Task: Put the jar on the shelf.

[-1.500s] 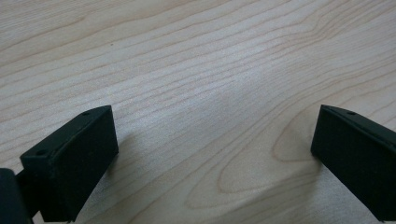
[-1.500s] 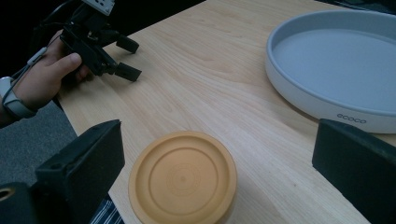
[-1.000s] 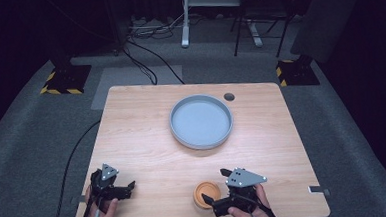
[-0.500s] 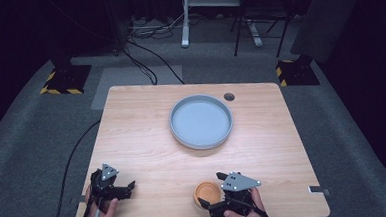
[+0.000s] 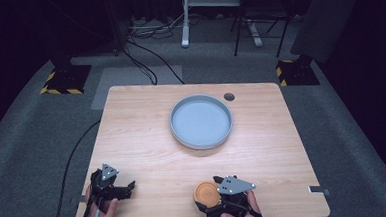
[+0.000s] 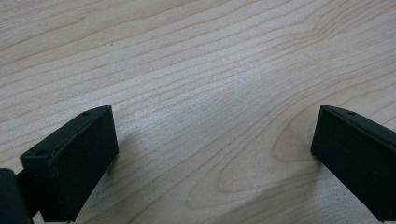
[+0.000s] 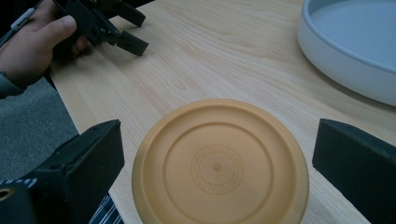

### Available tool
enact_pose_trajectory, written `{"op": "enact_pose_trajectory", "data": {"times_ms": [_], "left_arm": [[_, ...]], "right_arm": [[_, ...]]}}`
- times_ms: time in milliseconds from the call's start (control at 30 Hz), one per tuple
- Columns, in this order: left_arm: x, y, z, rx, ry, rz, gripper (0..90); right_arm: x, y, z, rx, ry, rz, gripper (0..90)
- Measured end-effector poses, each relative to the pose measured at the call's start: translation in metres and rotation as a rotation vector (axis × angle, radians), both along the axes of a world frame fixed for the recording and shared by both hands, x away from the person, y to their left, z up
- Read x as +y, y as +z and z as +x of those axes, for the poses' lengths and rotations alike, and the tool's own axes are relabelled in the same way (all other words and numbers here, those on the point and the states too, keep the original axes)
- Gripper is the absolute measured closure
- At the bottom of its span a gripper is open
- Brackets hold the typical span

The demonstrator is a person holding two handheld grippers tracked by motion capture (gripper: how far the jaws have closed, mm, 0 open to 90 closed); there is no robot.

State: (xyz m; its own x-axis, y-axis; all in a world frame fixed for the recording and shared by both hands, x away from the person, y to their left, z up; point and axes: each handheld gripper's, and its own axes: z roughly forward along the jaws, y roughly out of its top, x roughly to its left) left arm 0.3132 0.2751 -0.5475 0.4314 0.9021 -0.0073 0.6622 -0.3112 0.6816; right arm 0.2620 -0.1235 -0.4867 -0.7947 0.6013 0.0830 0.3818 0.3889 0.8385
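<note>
Bowl [image 7: 219, 163], orange and upside down, sits between the wide-spread right tongs [image 7: 219, 172], untouched.

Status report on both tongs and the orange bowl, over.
Left tongs open, idle over bare table. Right tongs open, straddling upside-down orange bowl. Grey tray beyond, nothing in the way.

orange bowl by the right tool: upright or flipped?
Flipped. The orange bowl lies rim-down on the table, its ringed base facing up between the right tool's open jaws.

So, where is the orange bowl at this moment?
In the high view the orange bowl lies upside down near the table's front edge, between the open right gripper's jaws, nearer the person than the grey tray.
</note>
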Motion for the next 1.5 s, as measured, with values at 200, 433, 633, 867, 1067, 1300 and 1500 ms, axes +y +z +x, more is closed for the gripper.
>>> {"op": "enact_pose_trajectory", "data": {"times_ms": [200,433,633,867,1067,1300,1500], "left_arm": [[0.000,0.000,0.000,0.000,0.000,0.000,0.5],[0.000,0.000,0.000,0.000,0.000,0.000,0.4],[0.000,0.000,0.000,0.000,0.000,0.000,0.5],[0.000,0.000,0.000,0.000,0.000,0.000,0.5],[0.000,0.000,0.000,0.000,0.000,0.000,0.5],[0.000,0.000,0.000,0.000,0.000,0.000,0.5],[0.000,0.000,0.000,0.000,0.000,0.000,0.5]], "right_arm": [[0.001,-0.009,0.001,0.007,0.004,-0.017,2.2],[0.003,-0.017,0.001,0.020,0.014,-0.034,2.3],[0.005,-0.024,0.000,0.025,0.022,-0.049,2.7],[0.005,-0.033,0.002,0.034,0.017,-0.070,3.8],[0.005,-0.038,0.003,0.036,0.016,-0.088,5.4],[0.006,-0.040,0.003,0.031,0.033,-0.113,8.5],[0.006,-0.038,0.002,0.005,0.046,-0.135,9.7]]}}
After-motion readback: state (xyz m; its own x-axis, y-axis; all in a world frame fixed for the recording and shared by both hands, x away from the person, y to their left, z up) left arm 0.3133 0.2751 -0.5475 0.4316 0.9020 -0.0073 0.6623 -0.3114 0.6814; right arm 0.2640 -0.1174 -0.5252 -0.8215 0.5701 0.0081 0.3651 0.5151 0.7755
